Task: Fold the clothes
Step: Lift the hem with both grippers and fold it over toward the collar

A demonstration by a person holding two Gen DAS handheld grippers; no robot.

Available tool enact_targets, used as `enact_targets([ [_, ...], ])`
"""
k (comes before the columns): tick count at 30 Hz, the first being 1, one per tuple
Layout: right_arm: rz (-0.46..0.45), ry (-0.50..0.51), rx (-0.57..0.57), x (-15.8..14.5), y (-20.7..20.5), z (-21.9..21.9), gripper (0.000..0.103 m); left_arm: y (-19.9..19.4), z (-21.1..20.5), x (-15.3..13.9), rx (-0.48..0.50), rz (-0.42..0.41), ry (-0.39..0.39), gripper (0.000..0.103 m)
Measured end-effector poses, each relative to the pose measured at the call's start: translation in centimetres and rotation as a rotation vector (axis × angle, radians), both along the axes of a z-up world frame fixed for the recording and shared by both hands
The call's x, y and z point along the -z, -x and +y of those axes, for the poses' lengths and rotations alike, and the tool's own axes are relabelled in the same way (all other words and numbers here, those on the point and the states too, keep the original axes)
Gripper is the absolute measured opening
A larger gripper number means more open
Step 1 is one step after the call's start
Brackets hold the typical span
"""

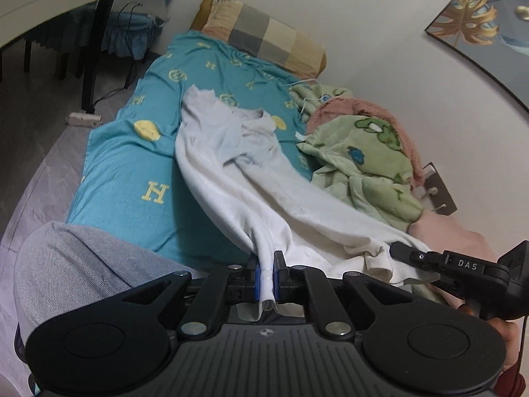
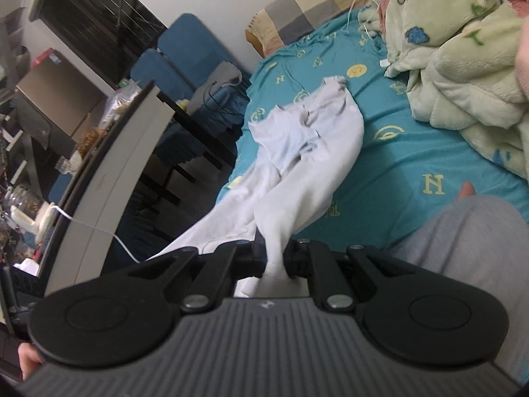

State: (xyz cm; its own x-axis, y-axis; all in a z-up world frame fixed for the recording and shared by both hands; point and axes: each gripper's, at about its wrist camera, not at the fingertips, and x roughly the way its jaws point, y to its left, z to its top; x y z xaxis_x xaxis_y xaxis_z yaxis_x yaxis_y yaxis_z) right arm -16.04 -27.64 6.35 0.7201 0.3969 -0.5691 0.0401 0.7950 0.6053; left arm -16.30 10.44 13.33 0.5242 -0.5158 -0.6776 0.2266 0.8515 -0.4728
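A white garment (image 1: 231, 165) lies stretched along a bed with a teal sheet (image 1: 132, 165). My left gripper (image 1: 266, 274) is shut on one bunched edge of the garment at the near end of the bed. My right gripper (image 2: 276, 258) is shut on another bunched edge of the same garment (image 2: 297, 152); it also shows at the right of the left wrist view (image 1: 429, 258). The far end of the garment rests crumpled on the sheet (image 2: 396, 152). The near part hangs lifted between the two grippers.
A green plush blanket (image 1: 363, 162) with pink lining is heaped on the wall side of the bed. A checked pillow (image 1: 264, 39) lies at the head. A dark table (image 2: 132, 152) and blue chairs (image 2: 185, 59) stand beside the bed. The person's grey-clad knee (image 1: 72, 264) is close.
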Motion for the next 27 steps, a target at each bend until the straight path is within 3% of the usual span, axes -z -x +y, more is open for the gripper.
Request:
enact_targets([
  [5,-0.012,-0.010,0.020,-0.5,-0.7,-0.4,0.009,-1.3,-1.3,-2.4,-0.005,-0.046,-0.040,0.007],
  [13,0.010,0.009,0.036,-0.2,-8.0,-0.7,0.009,-11.2,-2.8,-2.0,-0.060,-0.058,-0.087,0.008],
  [21,0.062,0.029,0.037,3.2,-19.2,-1.2,0.009,-23.2,-3.7,3.7,-0.098,-0.039,-0.128,0.008],
  [23,0.073,0.040,0.043,4.5,-21.9,-1.3,0.009,-25.9,-3.6,5.5,-0.105,-0.038,-0.103,0.008],
  [27,0.078,0.058,0.043,7.6,-26.6,-1.4,0.009,-30.0,-4.4,9.7,-0.100,-0.093,-0.149,0.009],
])
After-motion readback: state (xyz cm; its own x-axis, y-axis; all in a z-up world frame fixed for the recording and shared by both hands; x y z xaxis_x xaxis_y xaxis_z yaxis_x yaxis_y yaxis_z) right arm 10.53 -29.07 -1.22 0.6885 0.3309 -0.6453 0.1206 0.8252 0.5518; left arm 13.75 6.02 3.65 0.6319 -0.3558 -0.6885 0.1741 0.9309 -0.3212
